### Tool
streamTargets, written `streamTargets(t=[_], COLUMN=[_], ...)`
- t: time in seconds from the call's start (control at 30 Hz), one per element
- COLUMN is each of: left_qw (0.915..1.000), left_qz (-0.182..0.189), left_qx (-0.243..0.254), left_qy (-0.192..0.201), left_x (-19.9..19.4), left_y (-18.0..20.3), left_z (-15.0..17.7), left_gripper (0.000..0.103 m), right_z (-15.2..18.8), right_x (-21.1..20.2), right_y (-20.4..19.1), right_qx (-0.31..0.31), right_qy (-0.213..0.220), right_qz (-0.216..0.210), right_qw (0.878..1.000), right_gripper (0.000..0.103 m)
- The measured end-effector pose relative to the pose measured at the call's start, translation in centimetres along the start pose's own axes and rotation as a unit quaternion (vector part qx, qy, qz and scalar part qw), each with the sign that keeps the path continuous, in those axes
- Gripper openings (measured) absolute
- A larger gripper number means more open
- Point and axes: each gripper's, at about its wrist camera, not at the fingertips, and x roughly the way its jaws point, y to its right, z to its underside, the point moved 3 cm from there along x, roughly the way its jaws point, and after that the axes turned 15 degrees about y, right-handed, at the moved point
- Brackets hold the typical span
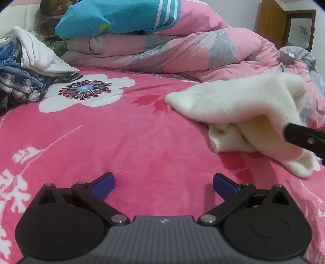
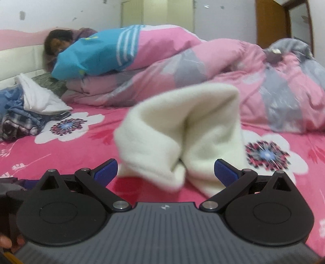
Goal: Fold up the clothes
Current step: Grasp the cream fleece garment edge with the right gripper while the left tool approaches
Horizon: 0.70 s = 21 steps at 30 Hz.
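Note:
A cream fleece garment [image 1: 239, 113] lies bunched and partly folded on the pink flowered bedspread [image 1: 121, 142], to the right of my left gripper. My left gripper [image 1: 163, 183] is open and empty, low over the bedspread. My right gripper [image 2: 165, 172] is open, with its blue pads either side of the garment's [image 2: 182, 130] near drooping edge; the cloth hangs between the jaws, ungripped. One black finger of the right gripper [image 1: 304, 139] shows at the right edge of the left wrist view, touching the garment.
A pile of plaid and blue clothes [image 1: 18, 81] with a white garment [image 1: 38, 56] sits at the far left. A rolled pink and grey duvet [image 1: 172, 48] runs along the back, with a person in a blue jacket [image 1: 113, 18] lying on it. A wooden cabinet [image 1: 270, 18] stands far right.

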Motion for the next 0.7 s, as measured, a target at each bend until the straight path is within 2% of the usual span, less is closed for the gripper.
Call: streamTargets(t=[0.1, 0.2, 0.23, 0.33, 0.4, 0.43, 0.57, 0.7], left_qw=[1.0, 1.0, 1.0, 0.9999, 0.9997, 0.9995, 0.9986, 0.9988], left_qz=[0.002, 0.003, 0.004, 0.006, 0.01, 0.012, 0.019, 0.014], left_qx=[-0.003, -0.006, -0.008, -0.012, -0.018, -0.024, -0.045, -0.039], left_qy=[0.002, 0.004, 0.005, 0.008, 0.012, 0.014, 0.022, 0.027], left_x=[0.0, 0.0, 0.0, -0.1, -0.3, -0.4, -0.8, -1.3], left_y=[-0.1, -0.2, -0.2, -0.3, -0.5, -0.6, -1.3, -1.5], left_z=[0.0, 0.1, 0.1, 0.1, 0.0, 0.0, -0.4, -0.9], left_gripper=[0.103, 0.103, 0.103, 0.103, 0.103, 0.103, 0.101, 0.097], right_z=[-0.3, -0.2, -0.1, 0.0, -0.1, -0.3, -1.8, -2.9], right_x=[1.3, 2.6, 3.1, 4.1, 4.7, 4.6, 3.4, 1.3], right_y=[-0.9, -1.3, -1.4, -1.3, -1.3, -1.2, 0.1, 1.1], right_qx=[-0.028, -0.052, -0.055, -0.052, -0.055, -0.05, -0.005, 0.022], right_qy=[-0.001, -0.013, -0.019, -0.035, -0.038, -0.034, -0.004, 0.026], right_qz=[-0.012, -0.009, -0.008, -0.013, -0.011, -0.005, 0.014, 0.025], right_qw=[1.0, 0.999, 0.998, 0.998, 0.998, 0.998, 1.0, 0.999], right_gripper=[0.101, 0.085, 0.075, 0.056, 0.038, 0.02, 0.014, 0.013])
